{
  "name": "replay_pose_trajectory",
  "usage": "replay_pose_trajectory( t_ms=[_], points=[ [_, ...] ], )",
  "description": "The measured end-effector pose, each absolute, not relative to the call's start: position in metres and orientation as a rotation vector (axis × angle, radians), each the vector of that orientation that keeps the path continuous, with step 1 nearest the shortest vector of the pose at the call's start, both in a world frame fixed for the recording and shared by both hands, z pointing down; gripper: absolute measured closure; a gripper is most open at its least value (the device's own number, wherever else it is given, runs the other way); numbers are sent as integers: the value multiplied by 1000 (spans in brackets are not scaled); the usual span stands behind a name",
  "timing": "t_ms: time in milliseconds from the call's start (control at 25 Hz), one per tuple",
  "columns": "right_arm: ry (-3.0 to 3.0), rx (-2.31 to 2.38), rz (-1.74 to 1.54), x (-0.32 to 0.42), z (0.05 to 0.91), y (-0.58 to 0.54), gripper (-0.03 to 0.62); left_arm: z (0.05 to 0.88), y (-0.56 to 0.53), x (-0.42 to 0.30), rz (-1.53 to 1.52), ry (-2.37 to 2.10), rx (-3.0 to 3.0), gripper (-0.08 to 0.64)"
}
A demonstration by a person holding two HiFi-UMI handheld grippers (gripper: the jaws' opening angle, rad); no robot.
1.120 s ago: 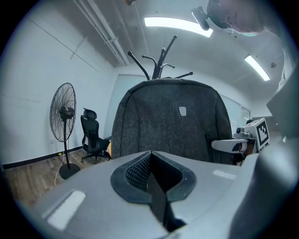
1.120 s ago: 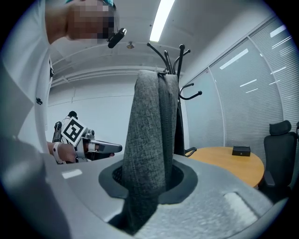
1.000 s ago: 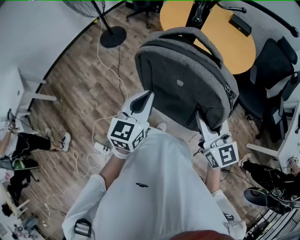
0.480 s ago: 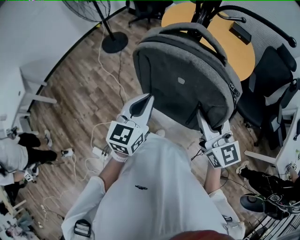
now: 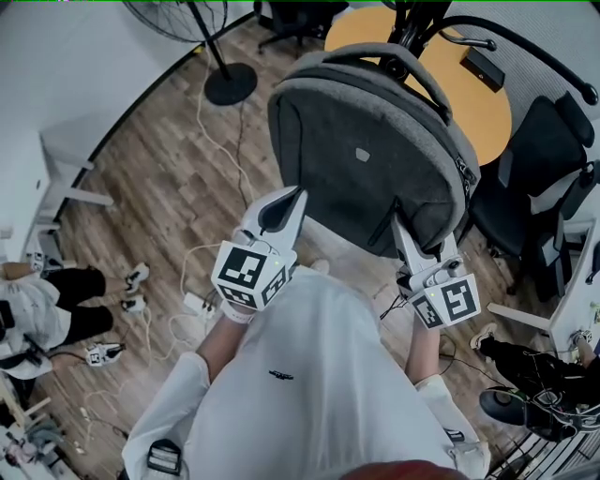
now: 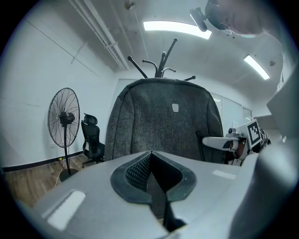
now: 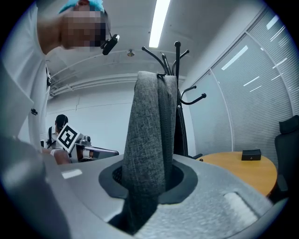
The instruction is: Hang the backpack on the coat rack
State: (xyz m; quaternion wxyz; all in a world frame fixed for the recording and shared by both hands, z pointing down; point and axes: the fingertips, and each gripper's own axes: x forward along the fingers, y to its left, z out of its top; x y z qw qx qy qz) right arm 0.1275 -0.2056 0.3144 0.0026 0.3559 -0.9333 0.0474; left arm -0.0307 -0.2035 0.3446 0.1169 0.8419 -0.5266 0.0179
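- Backpack (image 5: 375, 159) is up in the air and upright, long axis vertical. Its top handle (image 5: 380, 54) is near the coat rack (image 5: 410, 23), whose hooks stand behind and slightly above.
- Right gripper (image 5: 412, 253) is clamped on the lower right edge.
- Left gripper (image 5: 286, 202) has its jaws together and empty, tip by the lower left edge.

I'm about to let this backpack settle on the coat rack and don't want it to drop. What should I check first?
1. Right tool clamped on the backpack: ok, its jaws pinch the grey side edge.
2. Left tool supporting the backpack: not ok, its jaws are together with nothing between them, and the backpack is ahead of it.
3. Top handle caught on a coat rack hook: cannot tell. It is up among the hooks, but the catch is hidden.
4. Backpack upright: ok.
5. Room around the rack: ok, the round table stands behind it, apart from the backpack.
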Motion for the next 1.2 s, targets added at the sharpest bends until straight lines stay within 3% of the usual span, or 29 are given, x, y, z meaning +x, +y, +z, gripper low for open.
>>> replay_pose_trajectory(
  t_ms=[1200],
  points=[
    [-2895, 1200, 222, 126, 331, -254, 489, 354, -222, -33, 65, -1524, 2443, 545]
  ],
)
